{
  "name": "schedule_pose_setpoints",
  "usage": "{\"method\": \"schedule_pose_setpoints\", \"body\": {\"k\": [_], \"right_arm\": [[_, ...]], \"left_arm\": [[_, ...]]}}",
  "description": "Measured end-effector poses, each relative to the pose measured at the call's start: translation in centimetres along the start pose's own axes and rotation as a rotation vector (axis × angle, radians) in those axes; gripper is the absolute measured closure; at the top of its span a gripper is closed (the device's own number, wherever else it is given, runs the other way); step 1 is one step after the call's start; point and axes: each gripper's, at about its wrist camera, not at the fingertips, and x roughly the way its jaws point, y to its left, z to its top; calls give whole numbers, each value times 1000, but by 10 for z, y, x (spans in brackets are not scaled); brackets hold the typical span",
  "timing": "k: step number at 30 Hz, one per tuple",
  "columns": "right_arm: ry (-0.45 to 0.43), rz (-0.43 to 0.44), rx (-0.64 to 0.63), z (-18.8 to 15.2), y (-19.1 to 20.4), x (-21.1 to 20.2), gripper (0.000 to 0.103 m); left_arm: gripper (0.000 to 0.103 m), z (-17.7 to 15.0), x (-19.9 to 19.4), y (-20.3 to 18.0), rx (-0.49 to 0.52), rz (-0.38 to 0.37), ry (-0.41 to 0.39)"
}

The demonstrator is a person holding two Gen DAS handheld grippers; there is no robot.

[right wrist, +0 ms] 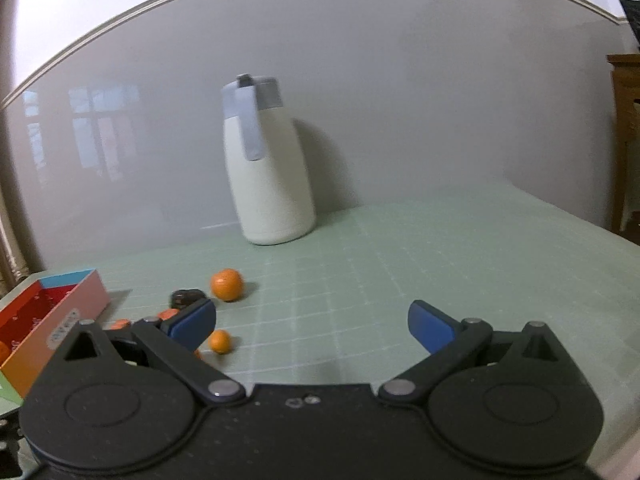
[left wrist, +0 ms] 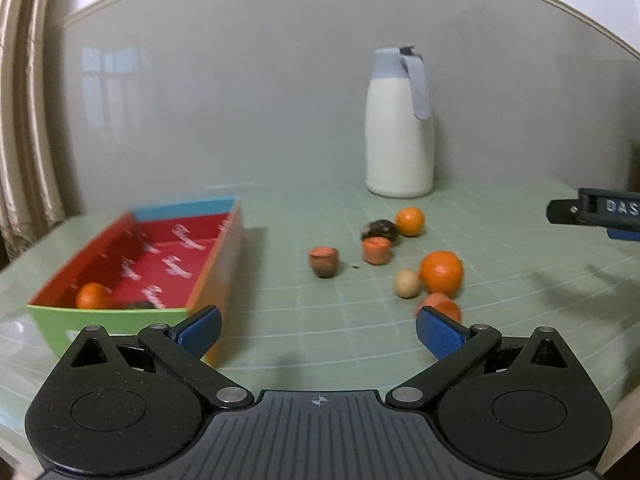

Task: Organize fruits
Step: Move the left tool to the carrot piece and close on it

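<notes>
A colourful cardboard box (left wrist: 216, 256) with a red inside stands at the left of the green mat; it holds an orange (left wrist: 93, 296) and a dark fruit. Loose fruits lie to its right: two oranges (left wrist: 441, 273) (left wrist: 410, 221), a dark fruit (left wrist: 379, 229), two cut brown-orange pieces (left wrist: 324, 261) (left wrist: 376, 250), a pale round fruit (left wrist: 407, 283) and another orange one (left wrist: 442, 305) behind my fingertip. My left gripper (left wrist: 318, 330) is open and empty, above the mat between box and fruits. My right gripper (right wrist: 312, 326) is open and empty, right of the fruits; oranges (right wrist: 227, 284) (right wrist: 220, 341) and the box (right wrist: 60, 320) show in its view.
A white thermos jug (left wrist: 400, 128) with a grey lid and handle stands at the back against the grey wall; it also shows in the right wrist view (right wrist: 268, 168). A curtain (left wrist: 24, 120) hangs at far left. Wooden furniture (right wrist: 626, 140) stands at far right. The right gripper shows in the left view (left wrist: 596, 210).
</notes>
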Motion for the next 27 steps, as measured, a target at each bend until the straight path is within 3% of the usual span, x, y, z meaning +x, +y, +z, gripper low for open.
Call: {"method": "schedule_pose_setpoints", "body": {"k": [11, 17, 19, 22, 27], "right_arm": [[-37, -156, 48, -7, -42, -14, 0], [-27, -149, 88, -9, -56, -19, 0], [-28, -143, 87, -9, -57, -20, 0], [-32, -139, 89, -9, -59, -21, 0], [-26, -129, 111, -8, -62, -19, 0]], "left_arm": [[1, 10, 24, -43, 14, -68, 51], [1, 15, 33, -66, 36, -99, 68], [5, 16, 36, -71, 36, -105, 76], [22, 17, 47, -75, 32, -122, 126], [26, 14, 57, -73, -20, -118, 171]]}}
